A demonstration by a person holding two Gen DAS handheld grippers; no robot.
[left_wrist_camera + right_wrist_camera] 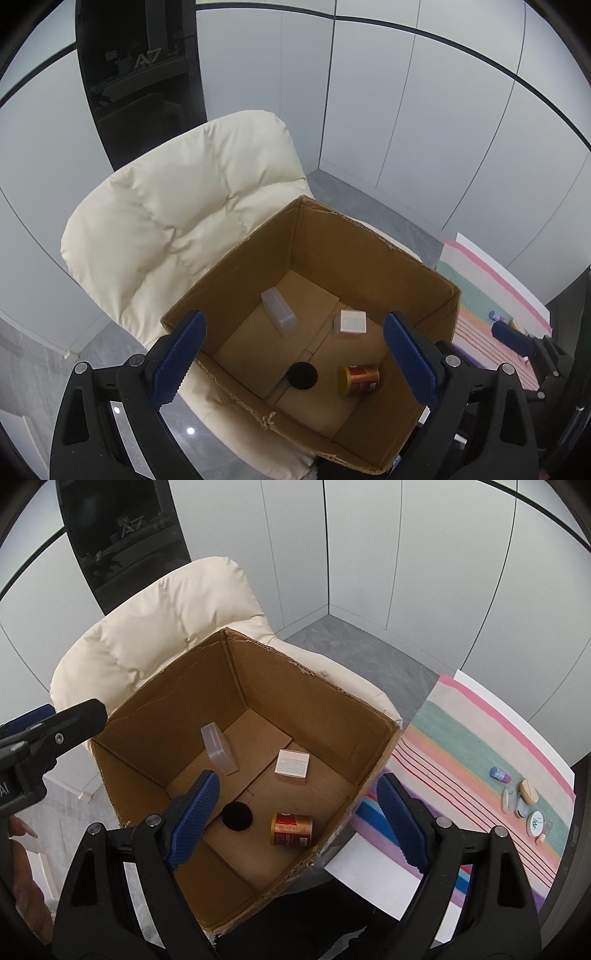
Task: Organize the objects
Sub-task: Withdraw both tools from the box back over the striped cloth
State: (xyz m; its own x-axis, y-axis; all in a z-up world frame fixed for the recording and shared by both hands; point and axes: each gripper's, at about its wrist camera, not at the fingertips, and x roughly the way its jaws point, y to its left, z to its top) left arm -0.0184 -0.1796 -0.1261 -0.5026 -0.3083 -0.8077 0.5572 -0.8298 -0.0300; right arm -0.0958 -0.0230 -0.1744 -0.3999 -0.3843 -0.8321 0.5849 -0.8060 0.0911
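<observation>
An open cardboard box [369, 240] [373, 746] stands on a cream padded chair. Inside lie a clear plastic case [279, 312] [218, 752], a small white box [352, 322] [292, 765], a black round lid [302, 374] [237, 816] and a red-and-gold can [359, 379] [291, 829] on its side. My left gripper [295, 354] is open and empty above the box's near left rim. My right gripper [299, 823] is open and empty above the box's near right side. Several small cosmetics [524, 797] lie on a striped cloth at the right.
The cream chair [177, 221] [159, 627] holds the box. A striped cloth [461, 746] [476, 306] covers a white table at the right. White wall panels and a dark glass panel [136, 74] stand behind. Grey floor [362, 650] lies beyond the chair.
</observation>
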